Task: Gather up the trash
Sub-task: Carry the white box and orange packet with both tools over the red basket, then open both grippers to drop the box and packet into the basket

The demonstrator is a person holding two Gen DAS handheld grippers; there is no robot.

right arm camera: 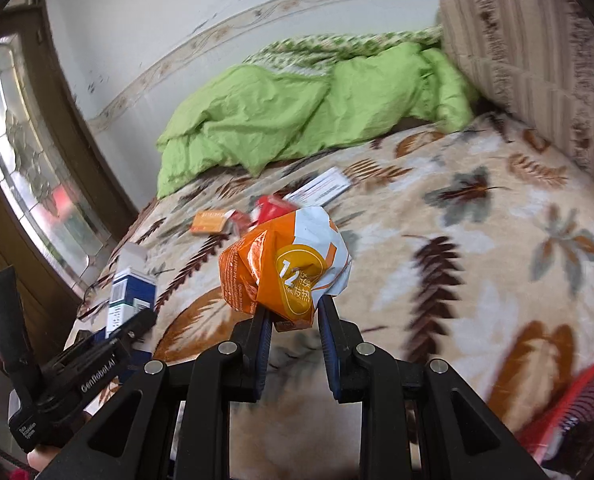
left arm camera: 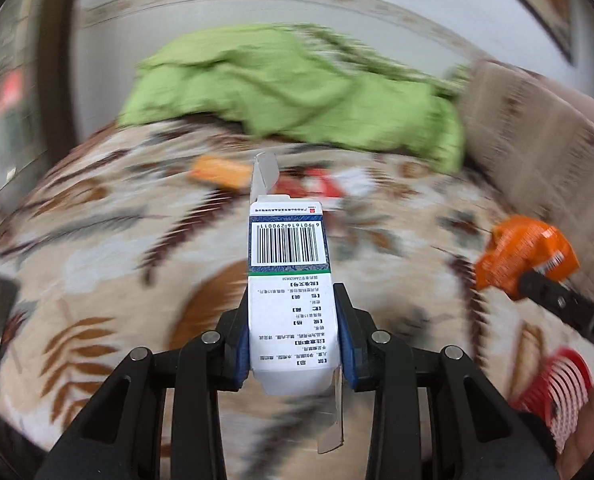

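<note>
My left gripper [left arm camera: 293,300] is shut on a white and blue medicine carton [left arm camera: 289,280] with a barcode, held lengthwise above the bed. In the right wrist view the same carton [right arm camera: 131,292] shows at the left, with the left gripper [right arm camera: 137,320] on it. My right gripper [right arm camera: 295,308] is shut on a crumpled orange and white wrapper [right arm camera: 285,268]; that wrapper [left arm camera: 525,256] also appears at the right of the left wrist view. On the blanket farther off lie an orange packet [right arm camera: 211,222], a red packet [right arm camera: 269,208] and a white box [right arm camera: 325,188].
A leaf-patterned blanket [right arm camera: 457,240] covers the bed. A rumpled green quilt [right arm camera: 297,112] lies at the far end, a striped cushion [right arm camera: 537,60] at the right. A red slotted basket [right arm camera: 577,412] sits at the lower right, a glazed wooden door [right arm camera: 25,152] at the left.
</note>
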